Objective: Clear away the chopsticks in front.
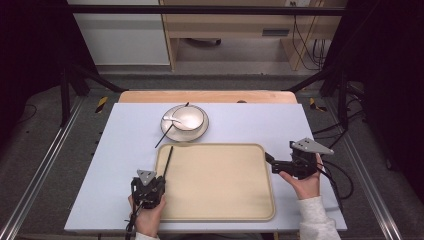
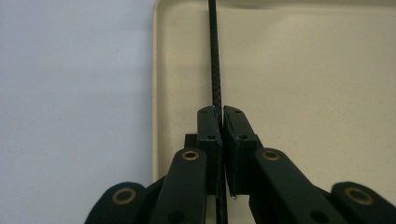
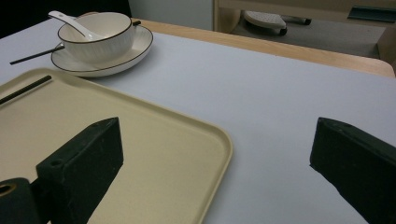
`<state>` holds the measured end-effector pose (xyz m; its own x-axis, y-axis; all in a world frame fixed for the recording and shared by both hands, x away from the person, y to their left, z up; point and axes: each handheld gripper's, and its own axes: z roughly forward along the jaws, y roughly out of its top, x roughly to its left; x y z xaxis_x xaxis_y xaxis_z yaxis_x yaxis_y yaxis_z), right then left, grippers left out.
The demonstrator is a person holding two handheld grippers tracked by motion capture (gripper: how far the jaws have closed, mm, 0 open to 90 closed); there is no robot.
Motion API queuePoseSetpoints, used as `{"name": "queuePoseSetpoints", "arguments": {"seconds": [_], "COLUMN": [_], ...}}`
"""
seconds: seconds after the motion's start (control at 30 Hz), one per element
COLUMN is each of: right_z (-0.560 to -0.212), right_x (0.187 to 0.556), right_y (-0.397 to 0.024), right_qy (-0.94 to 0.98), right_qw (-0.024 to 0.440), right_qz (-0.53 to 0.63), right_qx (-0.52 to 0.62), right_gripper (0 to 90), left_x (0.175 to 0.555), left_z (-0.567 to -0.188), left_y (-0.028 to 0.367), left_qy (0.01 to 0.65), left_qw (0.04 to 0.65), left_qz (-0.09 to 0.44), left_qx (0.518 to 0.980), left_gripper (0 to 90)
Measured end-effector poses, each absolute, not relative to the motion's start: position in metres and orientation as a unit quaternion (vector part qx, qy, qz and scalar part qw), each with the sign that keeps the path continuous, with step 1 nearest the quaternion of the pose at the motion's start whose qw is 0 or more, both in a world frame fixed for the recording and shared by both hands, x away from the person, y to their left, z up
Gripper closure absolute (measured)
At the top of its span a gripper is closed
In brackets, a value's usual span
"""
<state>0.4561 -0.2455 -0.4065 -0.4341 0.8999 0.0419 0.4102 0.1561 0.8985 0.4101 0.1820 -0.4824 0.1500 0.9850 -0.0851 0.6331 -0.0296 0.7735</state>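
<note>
We pinch one chopstick (image 2: 215, 60) in our left gripper (image 1: 148, 187), fingers clamped, low over the tray's (image 1: 220, 212) left edge to lay it inside. Our right gripper (image 1: 280, 164), fingers wide, waits beside the tray.

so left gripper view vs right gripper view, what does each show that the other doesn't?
Left gripper view alone: the left gripper shut on a black chopstick, above the tray's left edge. Right gripper view alone: the right gripper with jaws wide apart, plus the bowl with a white spoon on a plate, and a second chopstick leaning on that plate. Both: the beige tray, the held chopstick and the pale tabletop.
</note>
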Motion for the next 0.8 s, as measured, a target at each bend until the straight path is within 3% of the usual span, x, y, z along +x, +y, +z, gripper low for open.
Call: {"name": "queuePoseSetpoints", "arguments": {"seconds": [0.53, 0.8], "right_z": [-0.407, -0.405], "right_x": [0.456, 0.455], "right_y": [-0.245, -0.247], "right_qy": [0.712, 0.709], "right_qw": [0.265, 0.268], "right_qz": [0.457, 0.461], "right_qx": [0.461, 0.461], "right_gripper": [2.9, 2.8], "left_x": [0.416, 0.431], "left_z": [-0.465, -0.437], "left_y": [0.186, 0.2], "left_qy": [0.589, 0.557], "left_qw": [0.365, 0.406], "left_qz": [0.257, 0.265], "left_qx": [0.674, 0.674], "left_gripper": [82.0, 68.7]}}
